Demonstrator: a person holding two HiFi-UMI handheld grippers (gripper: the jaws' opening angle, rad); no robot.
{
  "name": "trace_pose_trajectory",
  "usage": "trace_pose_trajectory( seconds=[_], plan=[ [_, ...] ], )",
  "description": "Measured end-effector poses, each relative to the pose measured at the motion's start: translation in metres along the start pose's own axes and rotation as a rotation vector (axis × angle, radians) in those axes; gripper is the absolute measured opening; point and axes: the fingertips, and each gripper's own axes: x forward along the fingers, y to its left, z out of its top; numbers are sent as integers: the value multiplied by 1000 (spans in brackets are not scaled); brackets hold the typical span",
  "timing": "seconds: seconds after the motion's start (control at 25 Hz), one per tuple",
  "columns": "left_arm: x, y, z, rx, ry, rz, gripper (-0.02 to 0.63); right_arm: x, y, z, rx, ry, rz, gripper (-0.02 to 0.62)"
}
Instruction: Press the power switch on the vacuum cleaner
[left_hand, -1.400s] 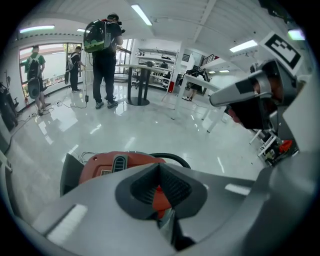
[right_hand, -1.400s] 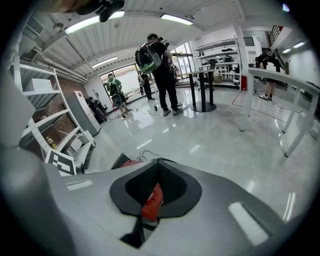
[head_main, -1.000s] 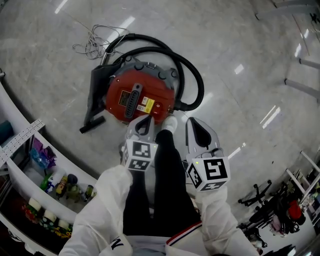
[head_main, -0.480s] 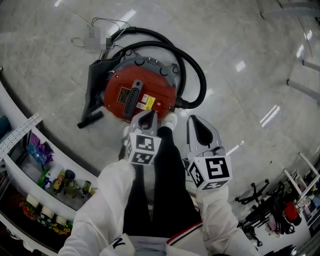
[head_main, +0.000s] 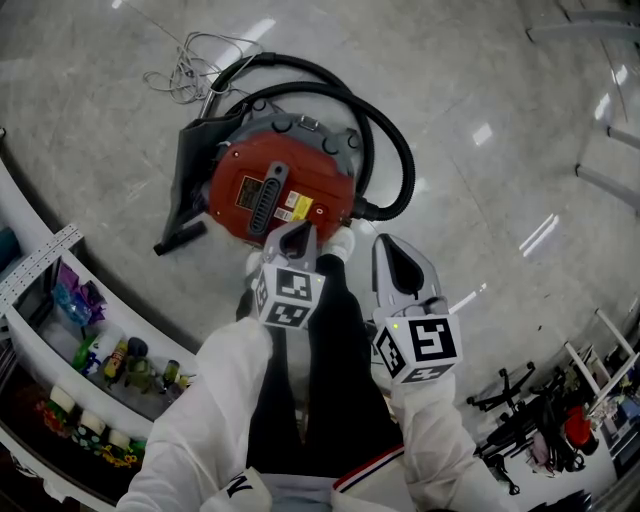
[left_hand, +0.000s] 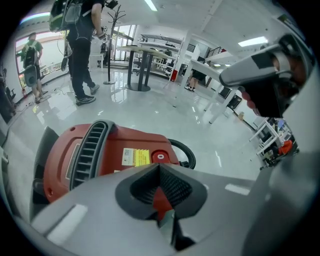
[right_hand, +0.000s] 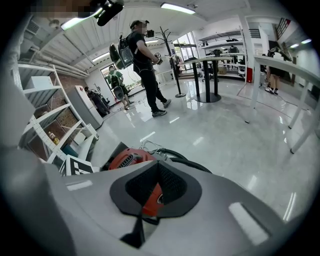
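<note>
A red vacuum cleaner with a black grille sits on the floor, its black hose looped round the back. Its round red power switch lies beside a yellow label; in the head view the switch is near the body's right front. My left gripper is shut and empty, its tip over the vacuum's near edge, just short of the switch. In the left gripper view, the left gripper points at the red body. My right gripper is shut and empty, to the right of the vacuum over bare floor.
A white curved shelf with bottles runs along the left. A tangled cable lies behind the vacuum and a black nozzle to its left. My black-trousered leg is between the grippers. People and tables stand farther off.
My left gripper has edged forward toward the vacuum's near edge. The right gripper has hardly moved.
</note>
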Motion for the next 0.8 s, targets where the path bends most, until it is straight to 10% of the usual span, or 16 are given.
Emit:
trace_pose_trajectory(
  seconds=[0.8],
  plan=[
    [0, 0, -1, 8, 31, 14, 0, -1, -6, -9, 9, 13, -3, 0]
  ],
)
